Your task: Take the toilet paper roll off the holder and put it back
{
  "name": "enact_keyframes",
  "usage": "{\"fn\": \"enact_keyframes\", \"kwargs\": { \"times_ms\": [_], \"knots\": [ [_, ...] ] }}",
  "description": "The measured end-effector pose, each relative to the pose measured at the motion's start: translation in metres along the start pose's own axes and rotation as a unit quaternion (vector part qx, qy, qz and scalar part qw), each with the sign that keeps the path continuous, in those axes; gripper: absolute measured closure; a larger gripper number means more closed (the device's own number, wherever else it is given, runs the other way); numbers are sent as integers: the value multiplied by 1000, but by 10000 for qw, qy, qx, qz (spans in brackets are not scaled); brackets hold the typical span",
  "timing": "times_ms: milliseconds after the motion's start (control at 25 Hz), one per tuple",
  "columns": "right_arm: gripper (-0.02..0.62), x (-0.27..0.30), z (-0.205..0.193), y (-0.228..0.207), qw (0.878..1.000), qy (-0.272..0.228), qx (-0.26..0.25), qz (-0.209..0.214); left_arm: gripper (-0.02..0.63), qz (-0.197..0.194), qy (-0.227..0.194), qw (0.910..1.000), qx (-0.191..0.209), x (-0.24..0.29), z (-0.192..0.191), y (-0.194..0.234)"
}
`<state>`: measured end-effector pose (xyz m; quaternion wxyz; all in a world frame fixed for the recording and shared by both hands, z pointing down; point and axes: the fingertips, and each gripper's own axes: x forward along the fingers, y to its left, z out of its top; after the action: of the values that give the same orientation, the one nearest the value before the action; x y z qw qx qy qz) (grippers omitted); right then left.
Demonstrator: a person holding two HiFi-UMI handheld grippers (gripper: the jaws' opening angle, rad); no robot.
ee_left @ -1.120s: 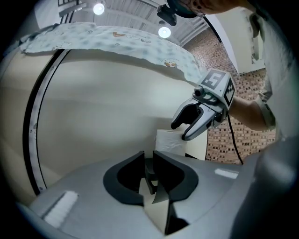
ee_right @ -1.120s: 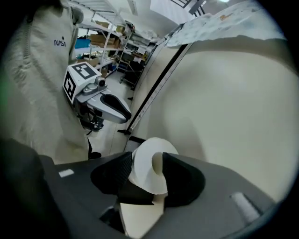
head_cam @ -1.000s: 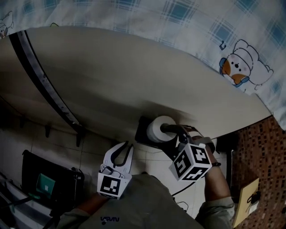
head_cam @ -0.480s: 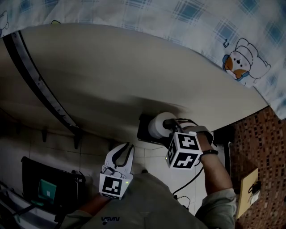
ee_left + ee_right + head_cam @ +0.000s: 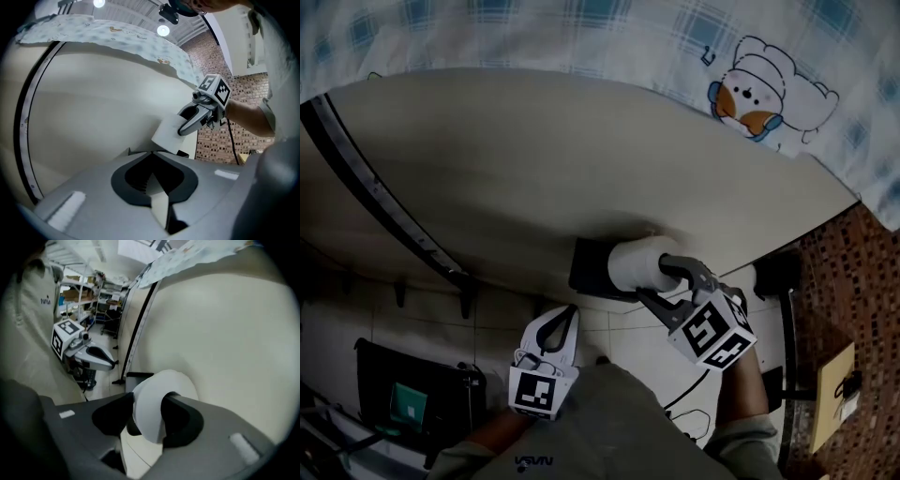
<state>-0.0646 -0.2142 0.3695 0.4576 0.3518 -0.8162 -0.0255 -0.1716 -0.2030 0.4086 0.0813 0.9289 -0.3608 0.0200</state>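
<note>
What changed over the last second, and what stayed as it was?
The right tongs have just been closing with the roll between them, and now grip it. Their marker cube has turned somewhat. The left tongs stay shut and empty, below and left of the roll. The roll is still at the holder.

A pale grey-green top with a small dark chest logo [image 5: 530, 460] is worn. Above the logo, the left gripper [image 5: 569, 312] and right gripper [image 5: 659, 281] are seen: grey shells, dark-lined jaws, white cubes printed with black squares.
</note>
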Motion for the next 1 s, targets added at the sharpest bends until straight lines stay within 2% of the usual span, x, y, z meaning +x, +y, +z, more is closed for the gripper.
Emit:
{"fn": "enact_keyframes", "kwargs": {
  "times_ms": [120,240,320,440,600,720,800,1000],
  "knots": [
    [414,-29,-14,-7,9909,-896,1004,-89,600,-12,56,10000,74,9,-2,-18],
    [416,-56,-35,-17,9661,-1736,1903,-156,600,-29,119,9999,122,20,-2,-37],
    [416,-72,-53,-23,9437,-2206,2461,-161,600,-62,147,9997,185,29,-3,-53],
    [417,-85,-87,-29,9030,-2708,3333,-134,600,-118,227,9993,273,39,-7,-76],
    [420,-88,-130,-30,8472,-3130,4291,73,600,-94,316,9985,426,50,-11,-102],
    [422,-83,-152,-23,8122,-3361,4752,399,600,30,437,9977,510,54,-17,-115],
    [423,-76,-163,-16,7982,-3400,4932,628,600,157,497,9971,558,55,-21,-122],
    [425,-61,-180,-2,7807,-3412,5133,1034,600,499,617,9954,542,52,-36,-130]
  ]
}}
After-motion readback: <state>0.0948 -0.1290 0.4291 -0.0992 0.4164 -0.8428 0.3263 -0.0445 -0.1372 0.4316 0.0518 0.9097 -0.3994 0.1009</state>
